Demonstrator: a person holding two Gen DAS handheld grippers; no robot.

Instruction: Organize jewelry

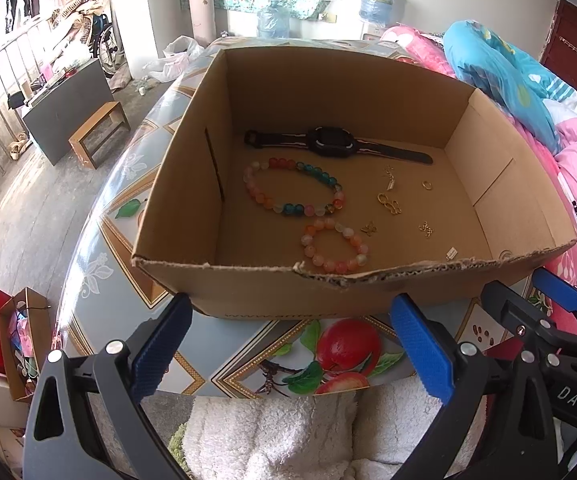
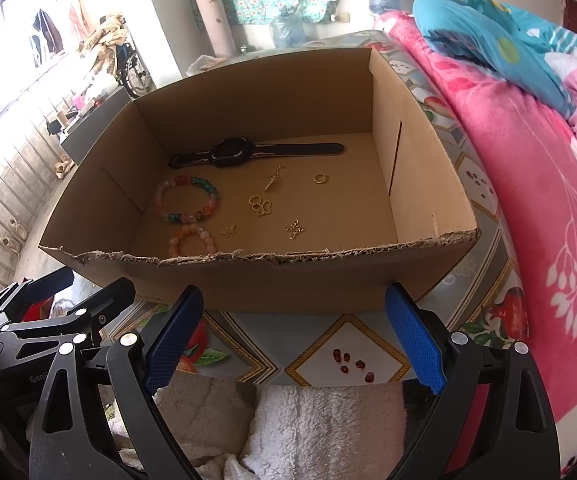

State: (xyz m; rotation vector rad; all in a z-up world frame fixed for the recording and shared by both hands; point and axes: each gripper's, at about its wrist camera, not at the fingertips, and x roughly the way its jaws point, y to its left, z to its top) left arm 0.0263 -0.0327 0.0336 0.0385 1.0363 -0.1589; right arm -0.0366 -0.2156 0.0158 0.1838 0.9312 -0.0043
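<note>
Nearest, the left gripper [image 1: 292, 344] and right gripper [image 2: 294, 338] hover side by side over the table [image 2: 372, 344], jaws spread wide and empty. A few small red beads [image 2: 350, 364] lie loose on the table's fruit-patterned cover. Beyond them stands an open cardboard box [image 1: 248, 280]. On its floor lie an orange bead bracelet [image 1: 335, 245], small gold charms [image 1: 389, 203], a multicoloured bead bracelet [image 1: 293, 187], a gold ring [image 2: 320, 178] and, farthest back, a black wristwatch [image 1: 330, 142].

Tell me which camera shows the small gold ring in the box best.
The right wrist view: the gold ring lies in plain sight on the box floor, clearly round. In the left wrist view the same ring looks smaller and more edge-on.
</note>
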